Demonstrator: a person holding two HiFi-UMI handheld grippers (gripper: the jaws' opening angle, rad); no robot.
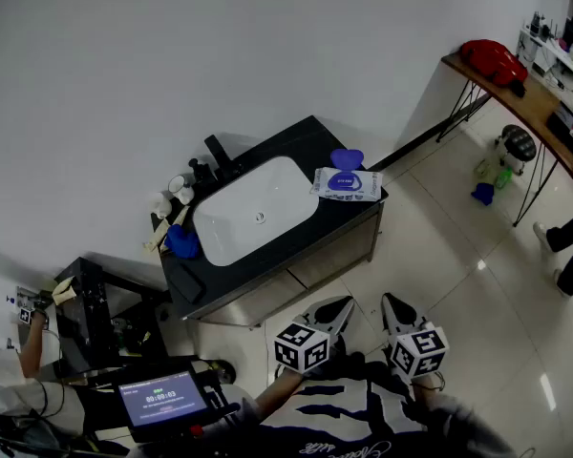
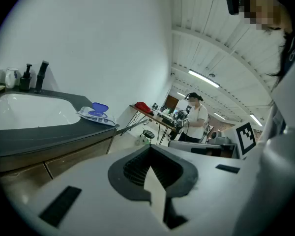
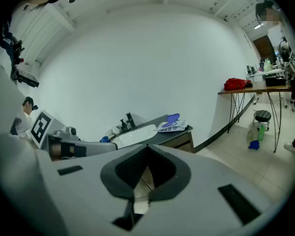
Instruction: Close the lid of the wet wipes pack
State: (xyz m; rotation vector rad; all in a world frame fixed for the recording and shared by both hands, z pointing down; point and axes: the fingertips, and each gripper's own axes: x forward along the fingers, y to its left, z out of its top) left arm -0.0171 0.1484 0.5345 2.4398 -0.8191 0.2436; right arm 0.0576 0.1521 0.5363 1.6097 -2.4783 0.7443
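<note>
The wet wipes pack (image 1: 346, 185) lies flat on the right end of the black sink counter (image 1: 296, 137), its blue lid (image 1: 347, 158) flipped open and standing up behind it. It also shows in the left gripper view as the pack (image 2: 94, 116) with its lid (image 2: 100, 107), and far off in the right gripper view as the pack (image 3: 172, 126). My left gripper (image 1: 341, 304) and right gripper (image 1: 391, 303) hang side by side over the floor, well short of the counter. Both are shut with nothing held, as the left gripper (image 2: 151, 152) and right gripper (image 3: 147, 149) show.
A white basin (image 1: 256, 208) fills the counter's middle, with a black faucet (image 1: 216, 152), small bottles (image 1: 179, 188) and a blue thing (image 1: 182, 243) around it. A wooden table (image 1: 516, 98) with a red bag (image 1: 493, 59) and a stool (image 1: 519, 142) stand far right. A tablet (image 1: 162, 400) sits lower left.
</note>
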